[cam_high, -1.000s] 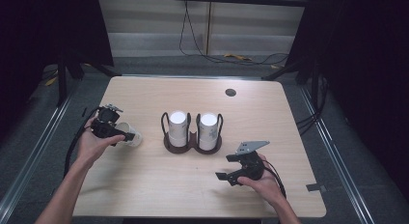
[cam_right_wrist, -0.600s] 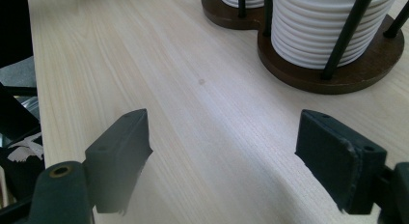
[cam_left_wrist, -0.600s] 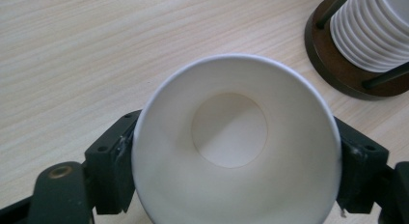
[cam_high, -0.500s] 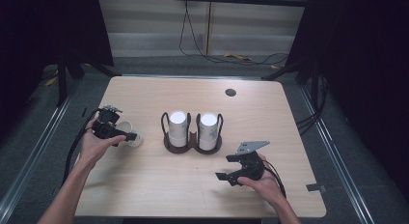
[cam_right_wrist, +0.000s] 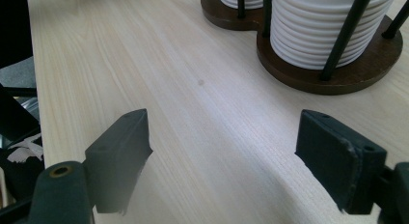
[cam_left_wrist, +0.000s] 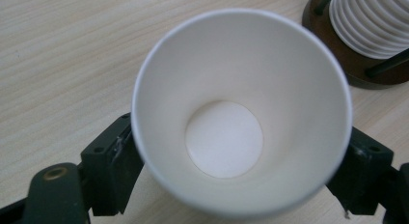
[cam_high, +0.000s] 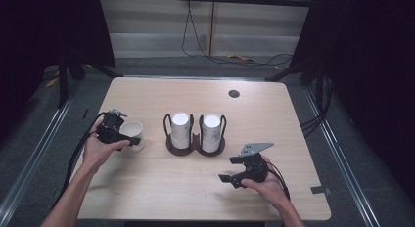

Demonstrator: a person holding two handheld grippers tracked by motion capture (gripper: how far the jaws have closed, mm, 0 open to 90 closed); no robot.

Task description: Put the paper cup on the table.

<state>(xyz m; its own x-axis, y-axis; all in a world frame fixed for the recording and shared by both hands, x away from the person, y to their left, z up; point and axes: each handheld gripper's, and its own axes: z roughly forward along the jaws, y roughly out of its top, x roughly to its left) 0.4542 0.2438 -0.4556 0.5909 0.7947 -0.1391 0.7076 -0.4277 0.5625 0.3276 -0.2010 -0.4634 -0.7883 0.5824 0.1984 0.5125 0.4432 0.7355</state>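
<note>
Two cup stacks (cam_high: 195,129) in wooden holder (cam_high: 195,147).

Looking down and forward from above the near edge of the desk (cam_high: 195,197). Riding close on each tongs, low over the wood. Shared: the cup rack (cam_high: 195,145) (cam_right_wrist: 333,74) (cam_left_wrist: 337,55).

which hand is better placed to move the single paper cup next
Left. The left gripper has its fingers on either side of the paper cup; the right gripper is open over bare table.
</note>
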